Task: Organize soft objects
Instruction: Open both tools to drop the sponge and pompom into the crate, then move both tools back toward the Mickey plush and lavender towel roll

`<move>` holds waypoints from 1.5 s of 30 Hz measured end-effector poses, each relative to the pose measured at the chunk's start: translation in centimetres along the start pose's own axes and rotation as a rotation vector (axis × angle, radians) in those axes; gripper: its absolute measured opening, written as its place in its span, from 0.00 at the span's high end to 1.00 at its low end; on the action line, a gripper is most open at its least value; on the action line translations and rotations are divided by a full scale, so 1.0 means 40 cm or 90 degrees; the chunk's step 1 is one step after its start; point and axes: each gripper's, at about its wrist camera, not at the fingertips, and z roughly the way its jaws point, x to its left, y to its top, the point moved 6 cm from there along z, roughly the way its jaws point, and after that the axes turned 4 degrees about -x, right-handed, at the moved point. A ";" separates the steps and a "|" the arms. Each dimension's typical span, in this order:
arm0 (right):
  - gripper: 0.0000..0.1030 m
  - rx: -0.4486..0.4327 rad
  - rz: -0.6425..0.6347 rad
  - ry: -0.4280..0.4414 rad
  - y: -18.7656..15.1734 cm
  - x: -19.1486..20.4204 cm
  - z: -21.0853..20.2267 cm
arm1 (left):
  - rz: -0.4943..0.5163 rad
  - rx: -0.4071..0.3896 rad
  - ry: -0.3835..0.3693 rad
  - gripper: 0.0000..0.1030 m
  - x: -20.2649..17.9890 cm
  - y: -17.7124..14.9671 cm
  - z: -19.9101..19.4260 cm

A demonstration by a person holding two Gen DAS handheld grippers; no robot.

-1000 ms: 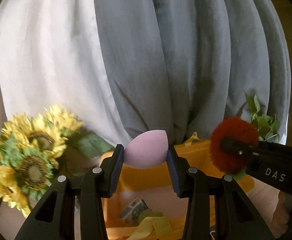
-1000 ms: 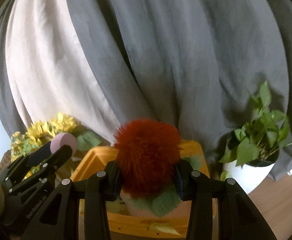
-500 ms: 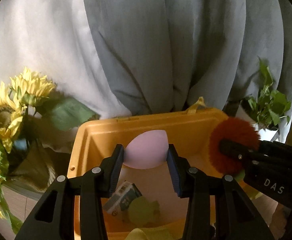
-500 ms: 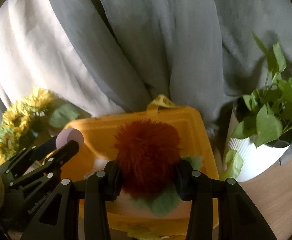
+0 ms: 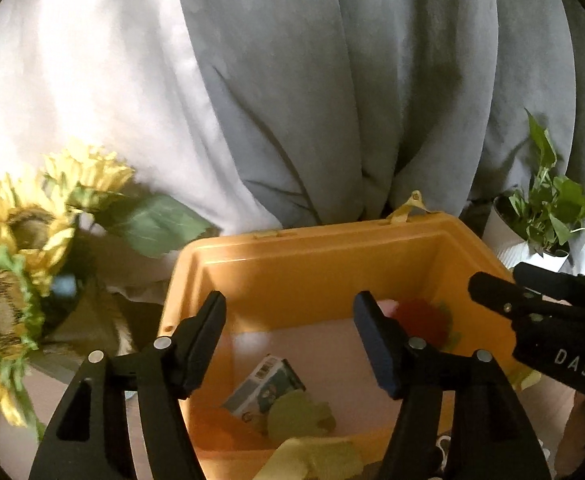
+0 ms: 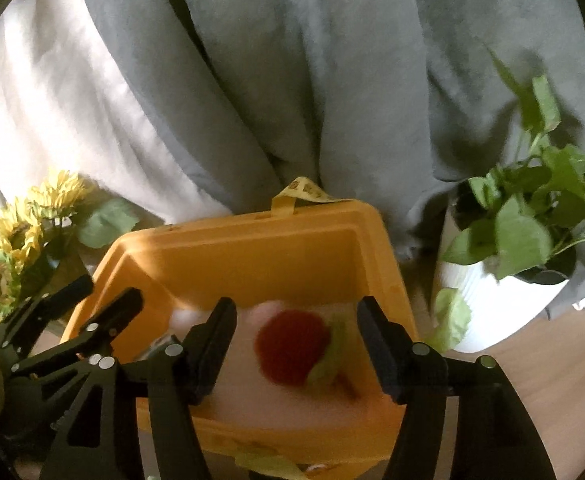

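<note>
Over the orange bin, both the left tongs and right tongs are opening with nothing between their pads, while the red pompom sits inside the bin toward three o'clock, blurred.

You are holding both grippers side by side over the bin, the left gripper just left of the right gripper, both pointing down into it. The pompom is lying in the bin below the right gripper's opening jaws, clear of both pads, with the sponge just behind it. A box is sitting nearer you in the bin, under the left gripper's opening jaws, which have nothing between them. Curtains are hanging behind the bin. Sunflowers are standing left of the bin, and a plant is standing to its right.
</note>
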 end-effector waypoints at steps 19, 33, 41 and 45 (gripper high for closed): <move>0.31 -0.086 -0.016 -0.029 0.006 -0.013 -0.229 | 0.003 -0.088 0.031 0.30 0.001 0.015 -0.258; 0.24 -0.128 0.017 -0.094 -0.067 -0.060 -0.387 | 0.015 -0.110 0.033 0.29 -0.040 -0.038 -0.403; 0.24 -0.157 0.035 -0.133 -0.116 -0.083 -0.465 | 0.026 -0.095 0.022 0.29 -0.059 -0.091 -0.451; 0.24 -0.175 0.038 -0.168 -0.144 -0.098 -0.501 | 0.034 -0.090 0.010 0.29 -0.072 -0.121 -0.464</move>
